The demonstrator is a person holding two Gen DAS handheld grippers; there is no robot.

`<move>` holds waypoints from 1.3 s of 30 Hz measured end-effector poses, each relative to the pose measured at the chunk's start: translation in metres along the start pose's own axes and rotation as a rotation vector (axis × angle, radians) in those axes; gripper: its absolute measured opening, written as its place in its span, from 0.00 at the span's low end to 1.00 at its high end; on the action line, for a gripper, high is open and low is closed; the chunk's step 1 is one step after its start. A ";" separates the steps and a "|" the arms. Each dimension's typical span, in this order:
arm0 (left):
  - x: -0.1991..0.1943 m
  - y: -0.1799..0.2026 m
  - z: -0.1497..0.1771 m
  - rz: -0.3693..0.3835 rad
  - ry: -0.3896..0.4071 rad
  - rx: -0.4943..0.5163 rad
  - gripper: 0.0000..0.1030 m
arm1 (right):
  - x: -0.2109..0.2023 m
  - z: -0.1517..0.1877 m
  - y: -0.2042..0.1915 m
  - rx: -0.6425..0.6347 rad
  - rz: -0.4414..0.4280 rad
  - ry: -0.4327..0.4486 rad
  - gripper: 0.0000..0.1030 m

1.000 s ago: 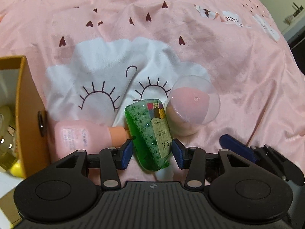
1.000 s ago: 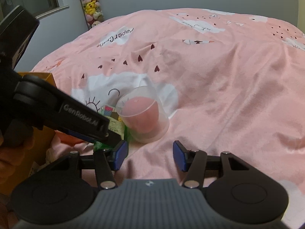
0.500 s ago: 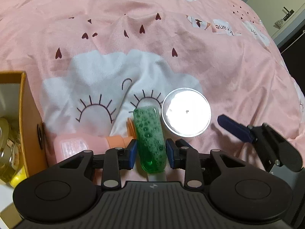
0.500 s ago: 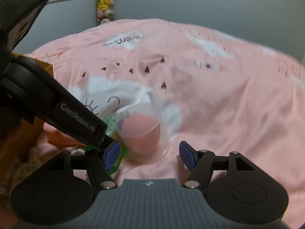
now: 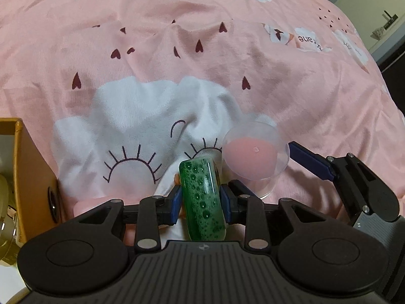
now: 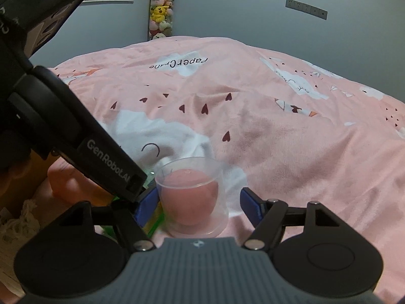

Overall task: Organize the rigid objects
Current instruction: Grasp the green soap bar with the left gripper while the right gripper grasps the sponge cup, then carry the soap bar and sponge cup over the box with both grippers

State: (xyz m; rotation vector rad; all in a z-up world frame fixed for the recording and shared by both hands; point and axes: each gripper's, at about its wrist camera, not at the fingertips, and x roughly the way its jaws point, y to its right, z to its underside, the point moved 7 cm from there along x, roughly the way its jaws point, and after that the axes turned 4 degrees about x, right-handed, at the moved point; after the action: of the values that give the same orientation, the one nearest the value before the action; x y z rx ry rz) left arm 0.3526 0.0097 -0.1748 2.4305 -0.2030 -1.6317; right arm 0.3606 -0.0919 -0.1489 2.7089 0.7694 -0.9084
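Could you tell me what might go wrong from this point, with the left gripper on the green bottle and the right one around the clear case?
1. The right gripper is open around the clear case, standing on soft, wrinkled bedding; closing unevenly could tip it.
2. The green bottle, clamped in the left gripper, sits right beside the case, so lifting it might knock it.
3. The two grippers are crowded together and could collide.
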 end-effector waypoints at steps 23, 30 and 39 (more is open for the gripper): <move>-0.049 0.005 0.024 0.030 0.178 -0.029 0.32 | -0.042 0.007 0.015 0.120 0.023 0.022 0.60; -0.092 -0.002 0.034 0.106 0.288 -0.112 0.32 | -0.068 -0.001 0.006 0.157 0.019 0.101 0.60; -0.189 -0.013 0.037 0.115 0.479 -0.081 0.32 | -0.119 -0.033 -0.034 0.190 -0.079 0.210 0.60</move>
State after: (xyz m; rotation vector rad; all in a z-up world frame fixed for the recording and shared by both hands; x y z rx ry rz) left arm 0.2466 0.0624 -0.0217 2.6025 -0.1885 -0.9532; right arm 0.2784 -0.1018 -0.0504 2.9966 0.8762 -0.7559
